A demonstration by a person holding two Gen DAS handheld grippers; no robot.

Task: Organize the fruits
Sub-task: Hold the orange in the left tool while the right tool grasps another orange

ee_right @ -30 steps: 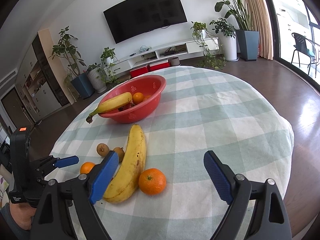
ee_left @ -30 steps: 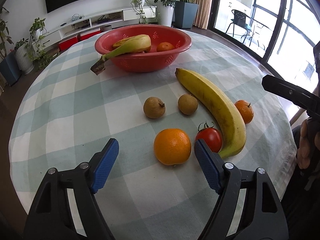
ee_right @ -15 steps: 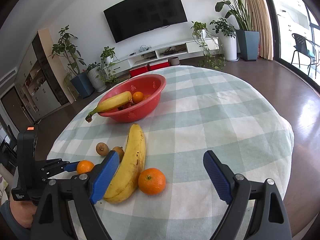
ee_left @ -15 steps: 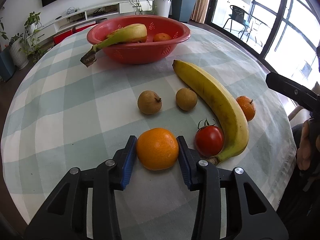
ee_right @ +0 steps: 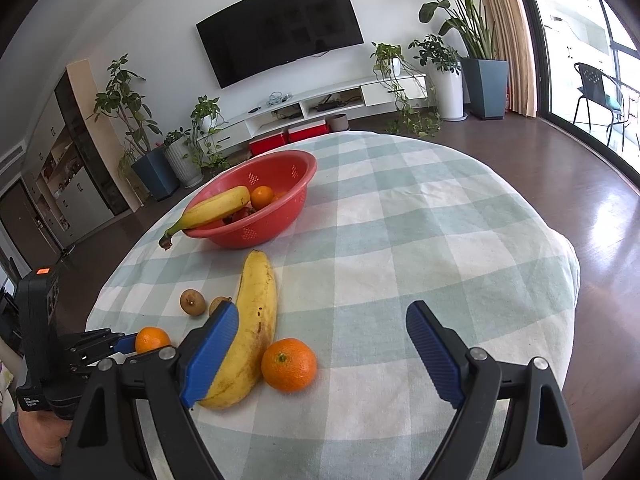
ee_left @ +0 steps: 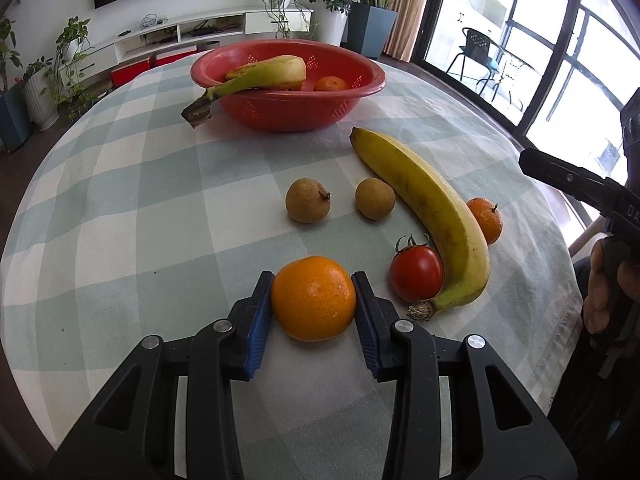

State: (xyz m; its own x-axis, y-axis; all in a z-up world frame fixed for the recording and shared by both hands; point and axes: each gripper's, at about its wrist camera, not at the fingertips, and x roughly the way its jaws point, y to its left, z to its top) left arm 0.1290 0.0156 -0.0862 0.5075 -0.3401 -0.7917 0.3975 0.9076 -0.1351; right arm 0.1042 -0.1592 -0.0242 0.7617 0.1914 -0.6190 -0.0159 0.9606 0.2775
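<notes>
Left gripper point(ee_left: 314, 300): your blue pads are clamped on both sides of the large orange point(ee_left: 314, 298), which sits low on the checked tabletop point(ee_left: 120, 208), nearest you.
Brown fruits: two small round ones point(ee_left: 307, 205) point(ee_left: 375, 199) lie side by side beyond the large orange, apart from each other.
Tomato point(ee_left: 416, 273): just right of the large orange, touching the stem end of the long banana point(ee_left: 432, 212); only your left view shows it, since the banana hides it in the right view.
Small orange point(ee_left: 485, 219): right of the long banana, close against it.
Bowl point(ee_left: 288, 84): the red bowl stands at the far side, holding a banana point(ee_left: 256, 80) whose stem hangs over the rim, and an orange point(ee_left: 330, 84).
Right view only: a dark red fruit point(ee_right: 240, 214) shows under the bowl's banana.
Right gripper point(ee_right: 322, 356): your fingers stand wide apart with nothing between them, above the small orange and the long banana.
</notes>
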